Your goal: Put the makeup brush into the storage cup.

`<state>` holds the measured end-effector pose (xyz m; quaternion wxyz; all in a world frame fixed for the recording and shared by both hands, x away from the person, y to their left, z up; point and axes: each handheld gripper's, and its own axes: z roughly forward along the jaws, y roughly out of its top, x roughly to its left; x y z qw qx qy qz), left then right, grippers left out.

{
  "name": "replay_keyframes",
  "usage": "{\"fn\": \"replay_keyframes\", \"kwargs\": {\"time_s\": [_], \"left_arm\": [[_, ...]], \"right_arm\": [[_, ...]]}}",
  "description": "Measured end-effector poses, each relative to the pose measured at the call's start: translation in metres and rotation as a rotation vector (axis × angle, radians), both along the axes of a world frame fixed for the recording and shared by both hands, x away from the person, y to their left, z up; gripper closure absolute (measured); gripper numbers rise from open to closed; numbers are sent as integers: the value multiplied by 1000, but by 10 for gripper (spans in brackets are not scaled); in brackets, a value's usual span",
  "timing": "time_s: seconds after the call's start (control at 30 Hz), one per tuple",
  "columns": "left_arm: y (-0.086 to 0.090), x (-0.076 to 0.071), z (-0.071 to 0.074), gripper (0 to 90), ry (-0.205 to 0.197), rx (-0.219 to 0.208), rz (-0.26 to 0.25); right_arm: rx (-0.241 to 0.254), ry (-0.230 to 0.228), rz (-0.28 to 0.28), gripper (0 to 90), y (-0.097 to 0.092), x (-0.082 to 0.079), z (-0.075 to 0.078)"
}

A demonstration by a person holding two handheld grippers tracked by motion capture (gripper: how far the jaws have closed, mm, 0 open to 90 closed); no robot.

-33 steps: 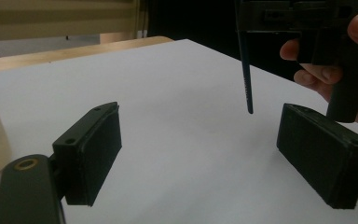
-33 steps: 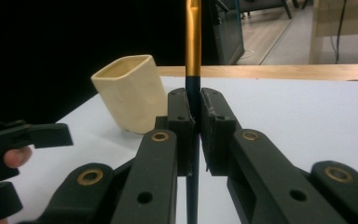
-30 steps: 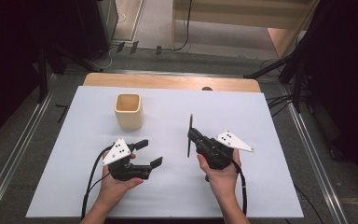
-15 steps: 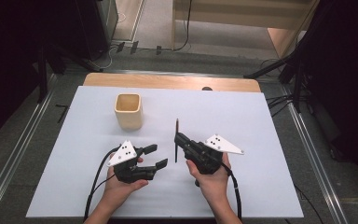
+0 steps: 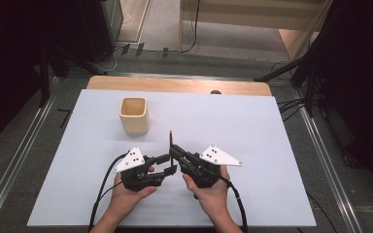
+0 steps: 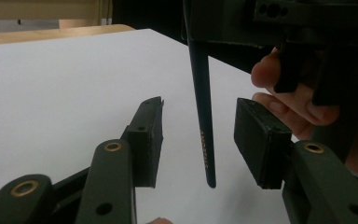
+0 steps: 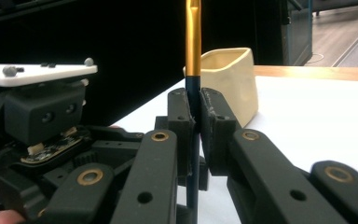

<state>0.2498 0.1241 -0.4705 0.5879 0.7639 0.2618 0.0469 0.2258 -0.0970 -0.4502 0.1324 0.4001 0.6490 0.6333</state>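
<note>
While the right gripper (image 5: 173, 150) clamps the pen (image 6: 201, 107) upright near the desk's (image 5: 272, 126) front edge, the left gripper's (image 5: 167, 164) closing jaws flank its lower end, not touching.

The left gripper (image 5: 167, 164) and right gripper (image 5: 173, 149) are showing matte black bodies, brass-coloured pivot pins, white three-cornered top plates dotted with small screws, and black cables trailing back.

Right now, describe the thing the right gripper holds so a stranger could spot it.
On the white table, near its front edge, the right gripper clamps a thin dark pen. Unlike the squat cream cup behind, it is slim, with a gold upper section.
</note>
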Motion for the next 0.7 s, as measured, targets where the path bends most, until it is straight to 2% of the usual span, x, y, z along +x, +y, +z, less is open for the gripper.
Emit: {"fn": "replay_keyframes", "kwargs": {"time_s": [0.27, 0.7], "left_arm": [[2, 2, 0, 645, 14, 0, 9], [5, 5, 0, 752, 38, -35, -12]], "right_arm": [[-4, -9, 25, 843, 12, -5, -3], [-14, -26, 23, 843, 17, -8, -5]]}}
